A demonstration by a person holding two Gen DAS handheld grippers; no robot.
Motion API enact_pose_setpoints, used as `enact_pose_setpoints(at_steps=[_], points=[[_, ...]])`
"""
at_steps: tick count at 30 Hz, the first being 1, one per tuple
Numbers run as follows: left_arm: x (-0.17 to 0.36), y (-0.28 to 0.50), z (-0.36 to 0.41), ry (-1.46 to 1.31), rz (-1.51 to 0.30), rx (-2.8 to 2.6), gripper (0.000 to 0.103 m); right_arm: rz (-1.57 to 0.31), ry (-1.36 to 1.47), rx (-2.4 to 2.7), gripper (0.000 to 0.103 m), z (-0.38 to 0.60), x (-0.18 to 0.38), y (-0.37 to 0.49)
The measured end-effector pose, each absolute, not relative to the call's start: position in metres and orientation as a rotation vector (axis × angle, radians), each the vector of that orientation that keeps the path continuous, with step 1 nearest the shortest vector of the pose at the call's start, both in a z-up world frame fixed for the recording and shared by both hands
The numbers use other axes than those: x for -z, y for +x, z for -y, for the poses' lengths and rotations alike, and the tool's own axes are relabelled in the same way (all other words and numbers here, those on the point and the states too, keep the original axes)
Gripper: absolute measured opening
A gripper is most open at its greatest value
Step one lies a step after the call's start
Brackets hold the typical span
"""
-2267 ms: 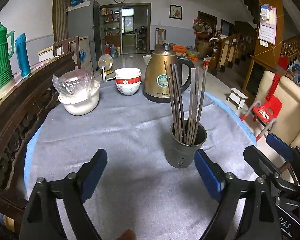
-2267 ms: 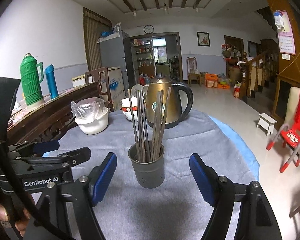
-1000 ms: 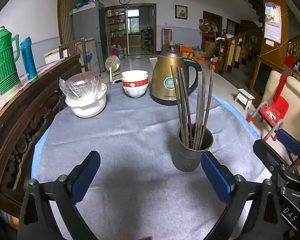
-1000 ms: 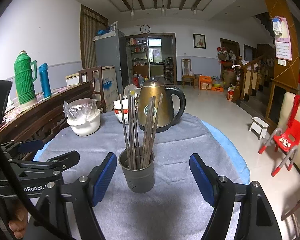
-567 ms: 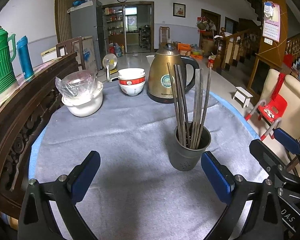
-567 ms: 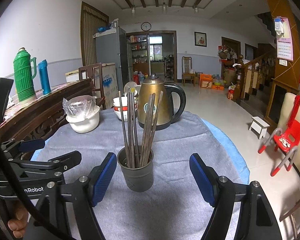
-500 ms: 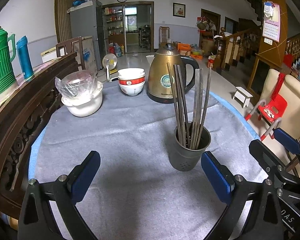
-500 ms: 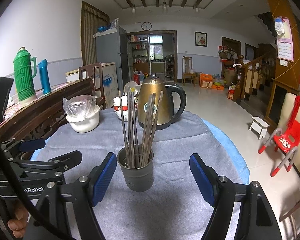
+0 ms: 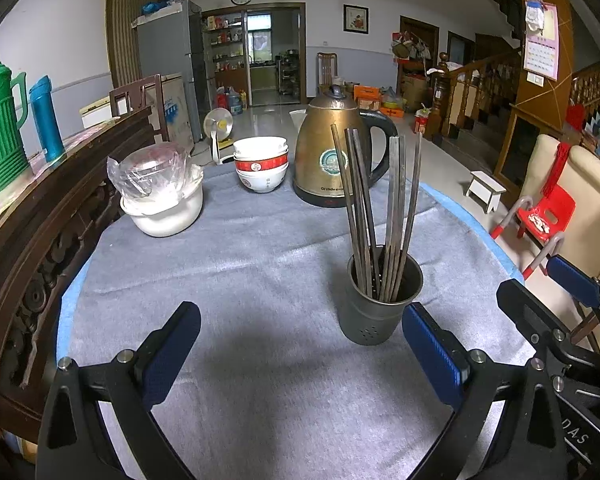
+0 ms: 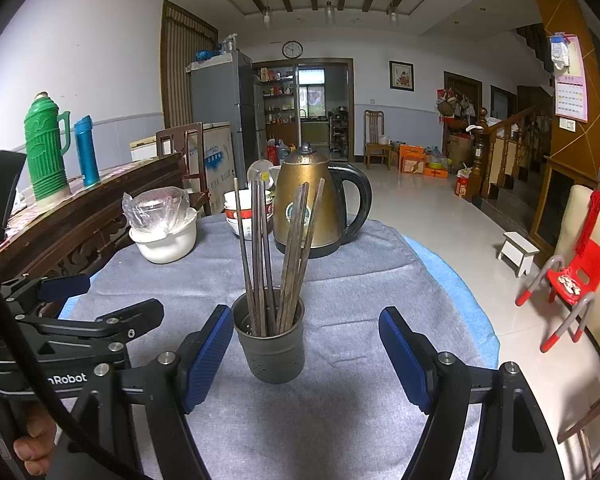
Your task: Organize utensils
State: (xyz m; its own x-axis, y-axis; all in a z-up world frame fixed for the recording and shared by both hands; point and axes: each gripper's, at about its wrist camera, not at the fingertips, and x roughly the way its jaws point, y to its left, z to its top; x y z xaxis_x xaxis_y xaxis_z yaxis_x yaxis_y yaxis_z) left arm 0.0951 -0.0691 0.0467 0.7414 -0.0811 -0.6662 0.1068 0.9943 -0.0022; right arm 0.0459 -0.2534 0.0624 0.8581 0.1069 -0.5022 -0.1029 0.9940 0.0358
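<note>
A dark grey perforated holder (image 9: 381, 300) stands on the grey cloth with several dark chopsticks (image 9: 380, 208) upright in it. My left gripper (image 9: 300, 342) is open and empty, and the holder stands just beyond its right fingertip. In the right wrist view the holder (image 10: 271, 340) with the chopsticks (image 10: 278, 248) sits between the blue pads of my right gripper (image 10: 306, 350), nearer the left pad. That gripper is open and its pads do not press on the holder. Each gripper shows at the edge of the other's view.
At the back of the round table (image 9: 480, 224) stand a brass kettle (image 9: 332, 152), stacked bowls (image 9: 262, 164) and a white pot under a plastic bag (image 9: 162, 200). A carved wooden sideboard (image 9: 40, 216) runs along the left. A red chair (image 9: 544, 216) stands off the right edge.
The left gripper's jaws stand wider than in the earliest frame. The holder sits slightly further left in the right wrist view. Nothing has moved over the last half second.
</note>
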Motion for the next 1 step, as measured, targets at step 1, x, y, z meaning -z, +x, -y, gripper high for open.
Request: enact_pose_setpoints(at_steps=[1], points=[[-0.0464, 0.0956, 0.0694, 0.035, -0.730, 0.104, 0.100, -0.529, 0.009, -0.110, 0.078, 0.2540, -0.0619, 0.0463]])
